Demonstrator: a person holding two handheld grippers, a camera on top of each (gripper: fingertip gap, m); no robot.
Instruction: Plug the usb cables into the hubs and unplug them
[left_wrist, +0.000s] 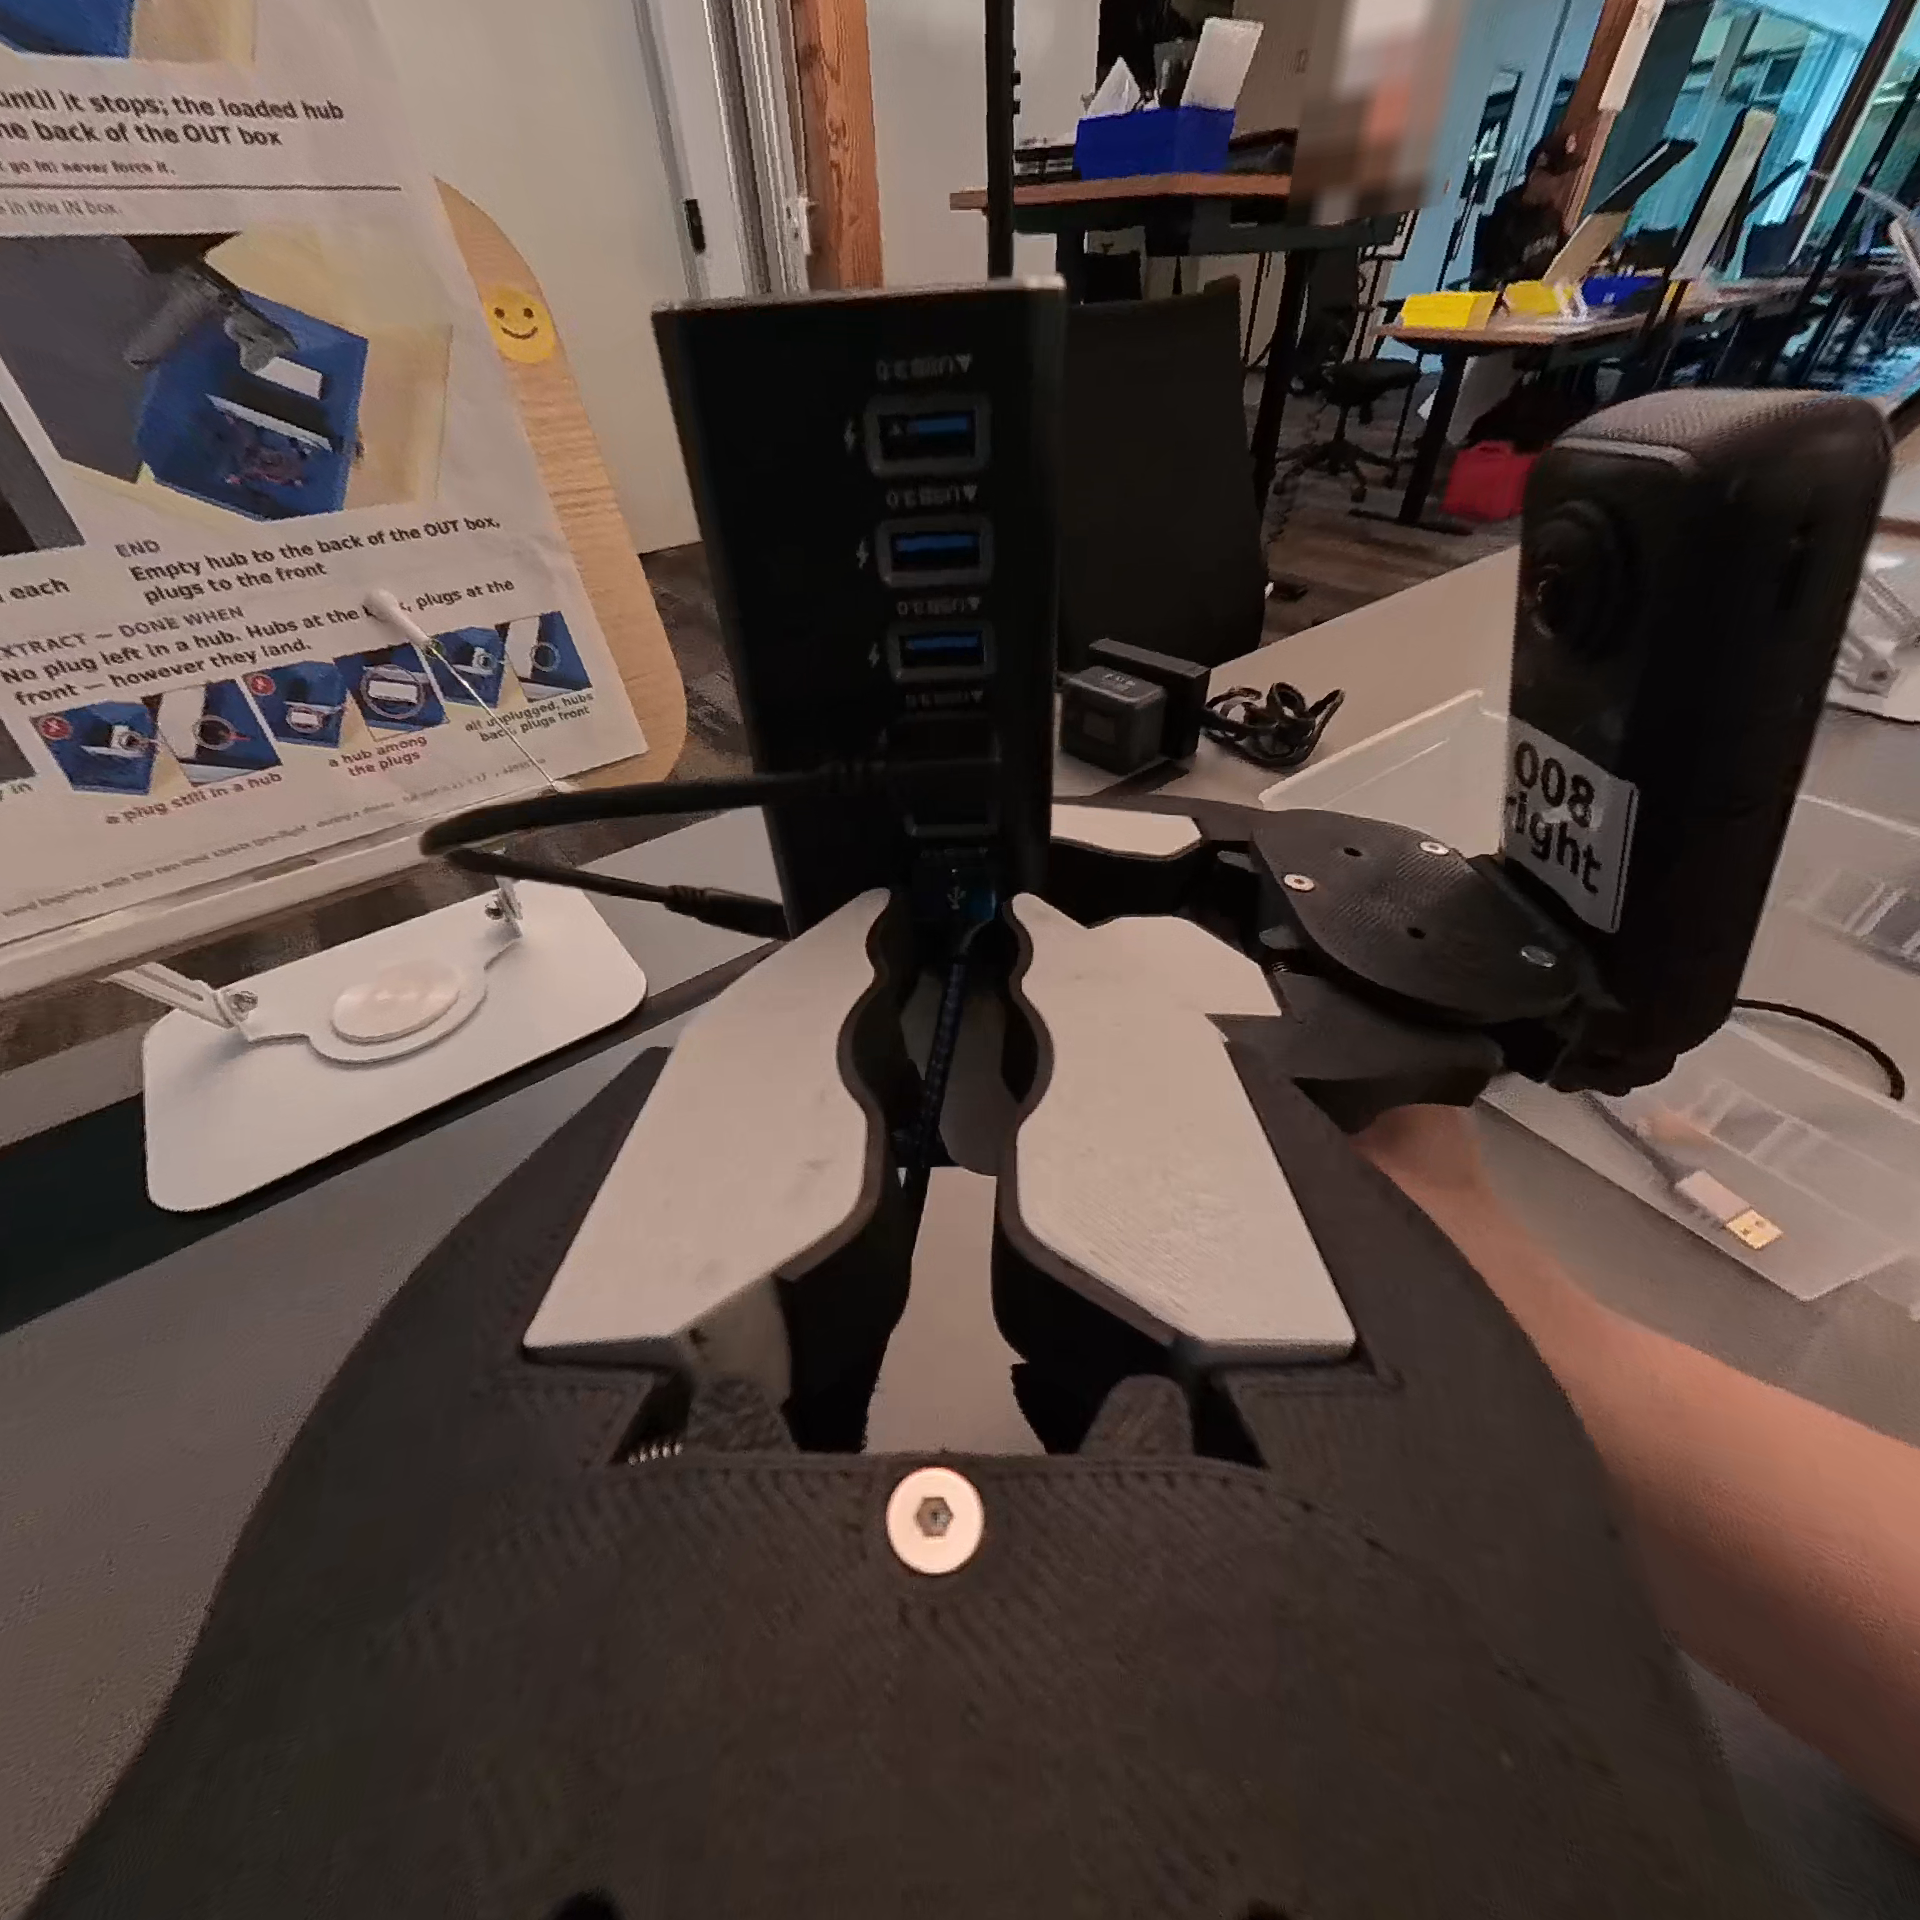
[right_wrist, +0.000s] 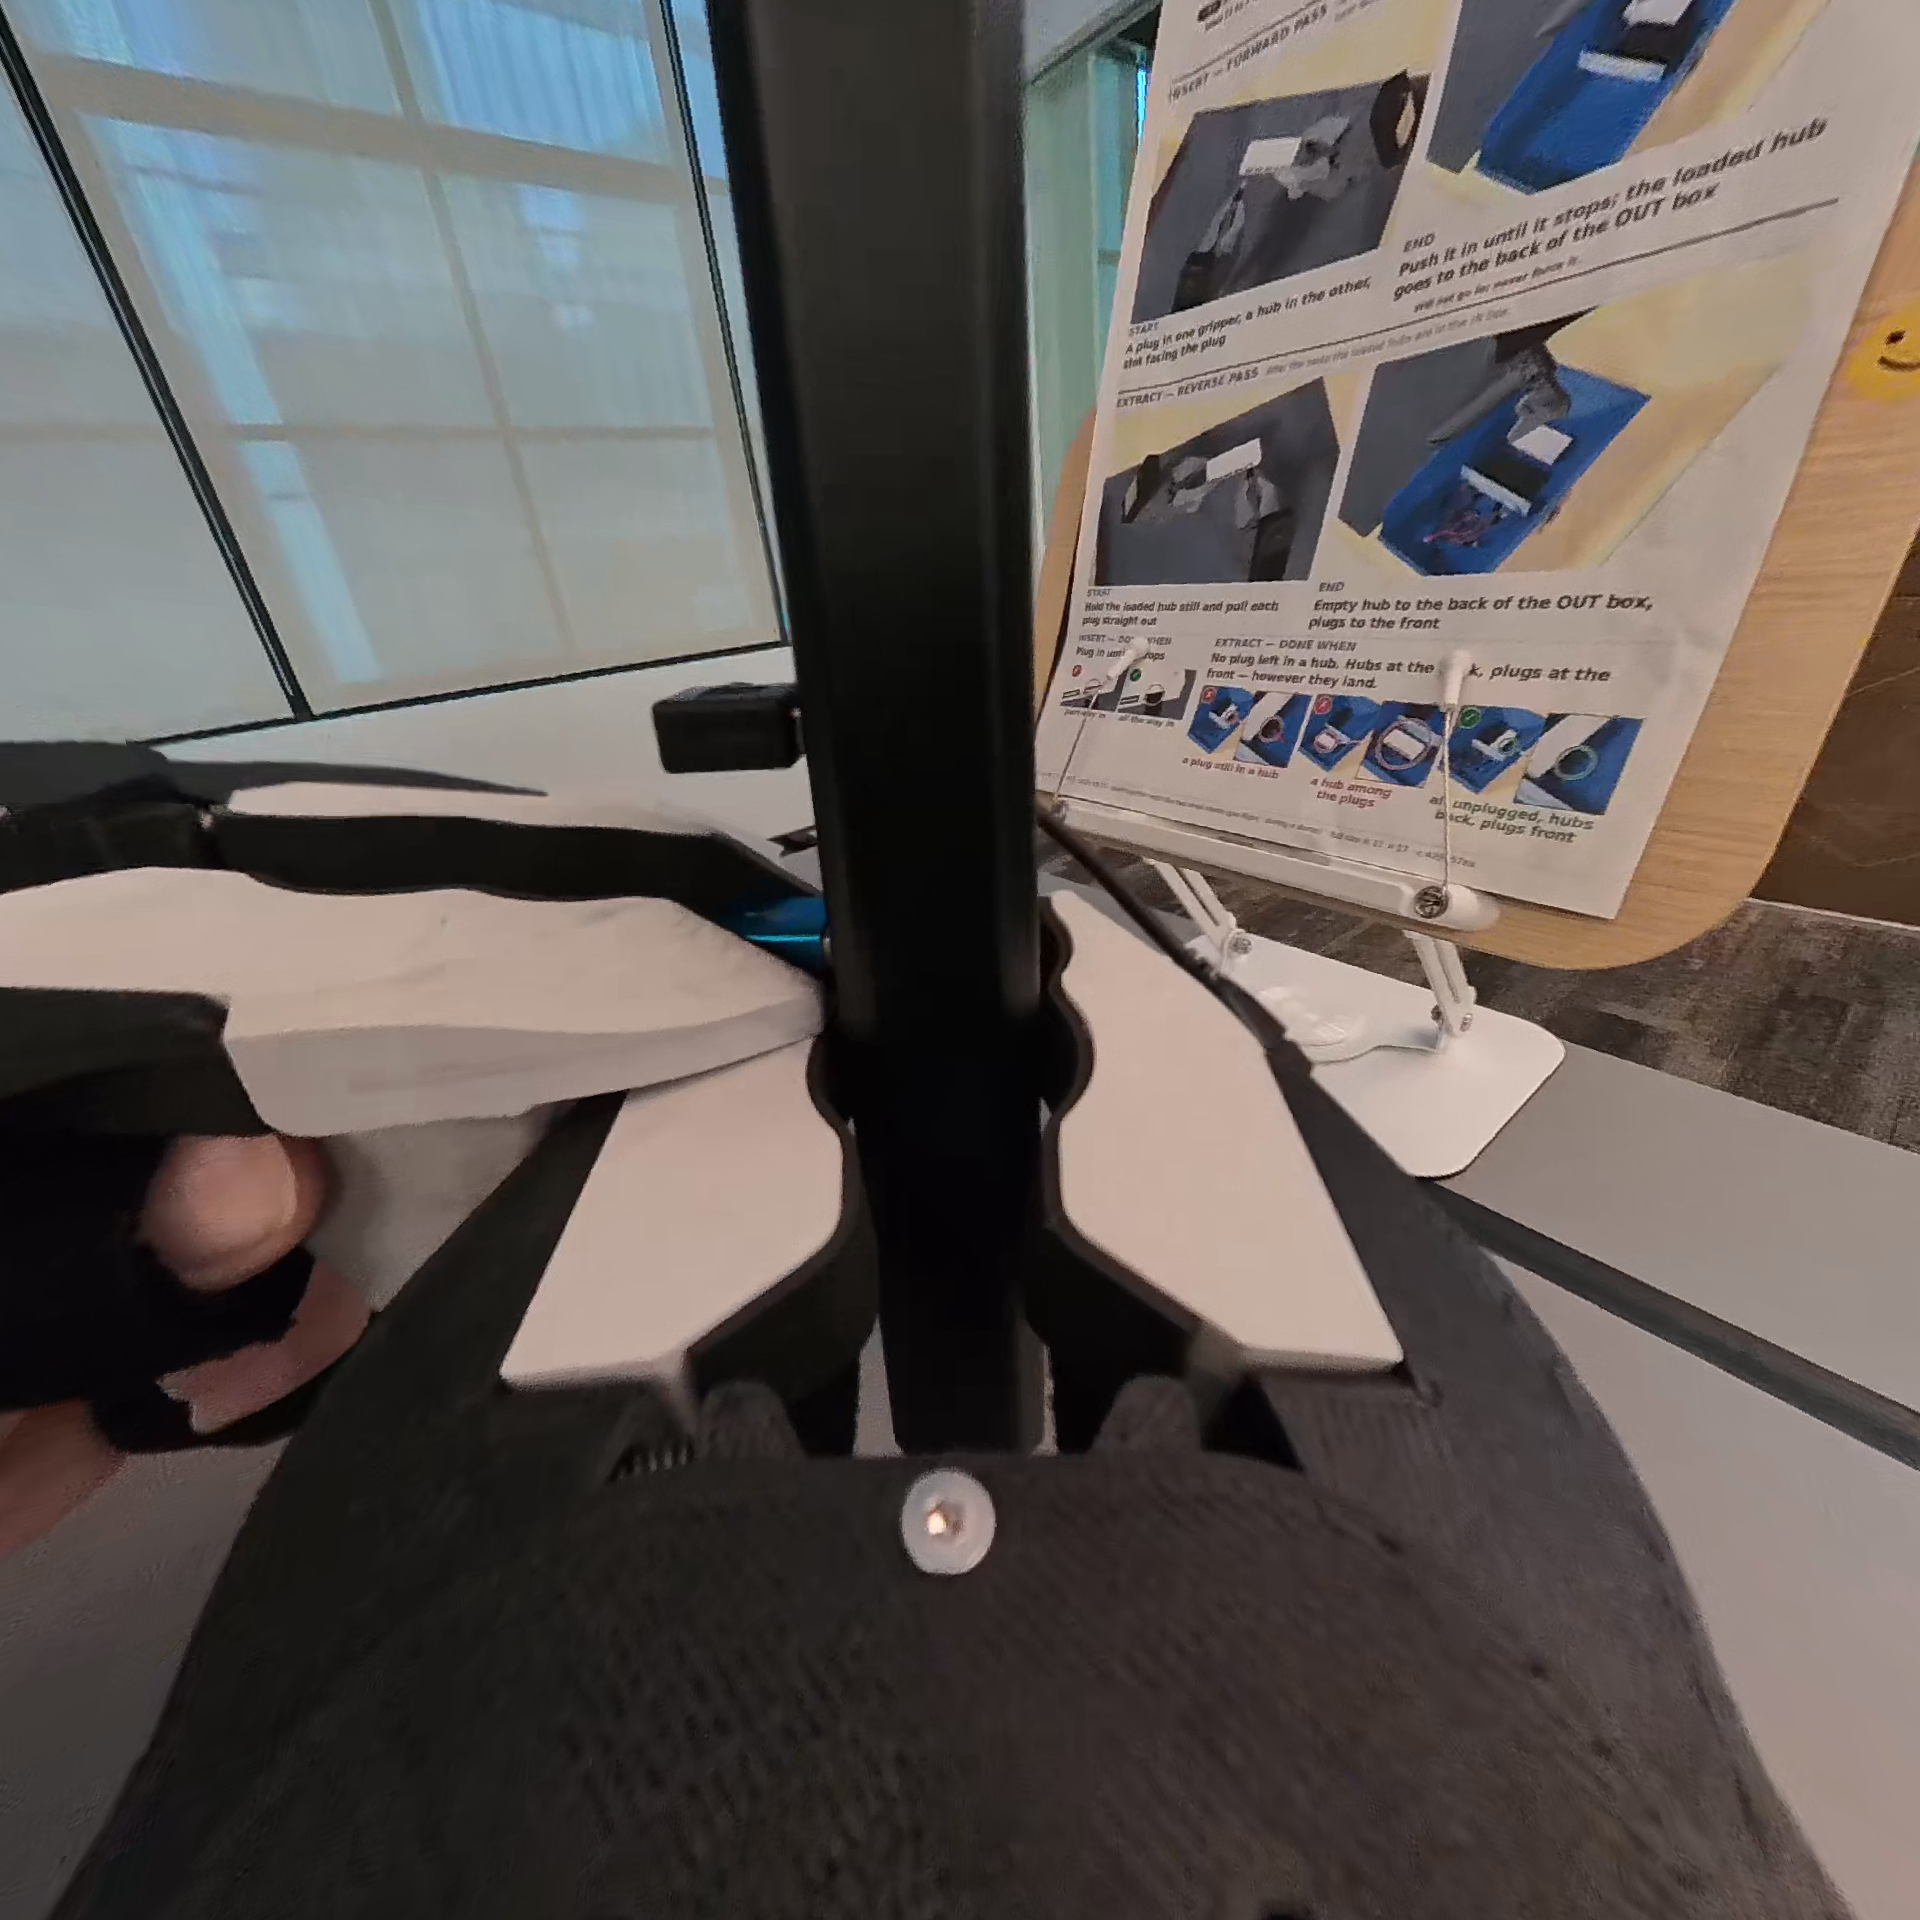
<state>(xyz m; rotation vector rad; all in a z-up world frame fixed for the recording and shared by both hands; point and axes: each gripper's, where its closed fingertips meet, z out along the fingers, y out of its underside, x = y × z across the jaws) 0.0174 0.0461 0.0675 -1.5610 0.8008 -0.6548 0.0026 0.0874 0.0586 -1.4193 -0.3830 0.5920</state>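
Note:
A black USB hub (left_wrist: 914, 582) stands upright with several blue ports facing me in the left wrist view. My left gripper (left_wrist: 951, 914) is shut on a blue USB plug (left_wrist: 954, 896) with a braided cable (left_wrist: 940, 1049), at the hub's lowest port. A black cable (left_wrist: 623, 805) is plugged in just above. My right gripper (right_wrist: 940, 997) is shut on the hub (right_wrist: 914, 520), seen edge-on. The right gripper with its camera (left_wrist: 1683, 727) shows at right in the left wrist view. The left gripper's fingers (right_wrist: 468, 966) and blue plug (right_wrist: 779, 920) show at left in the right wrist view.
An instruction sheet on a wooden board with a white stand (left_wrist: 343, 1029) stands to the left; it also shows in the right wrist view (right_wrist: 1455, 468). Black boxes and a cord (left_wrist: 1132, 707) lie behind the hub. A clear tray (left_wrist: 1766, 1164) holds a loose USB plug (left_wrist: 1730, 1210). Across from one pair of fingers to the other is roughly 4 cm.

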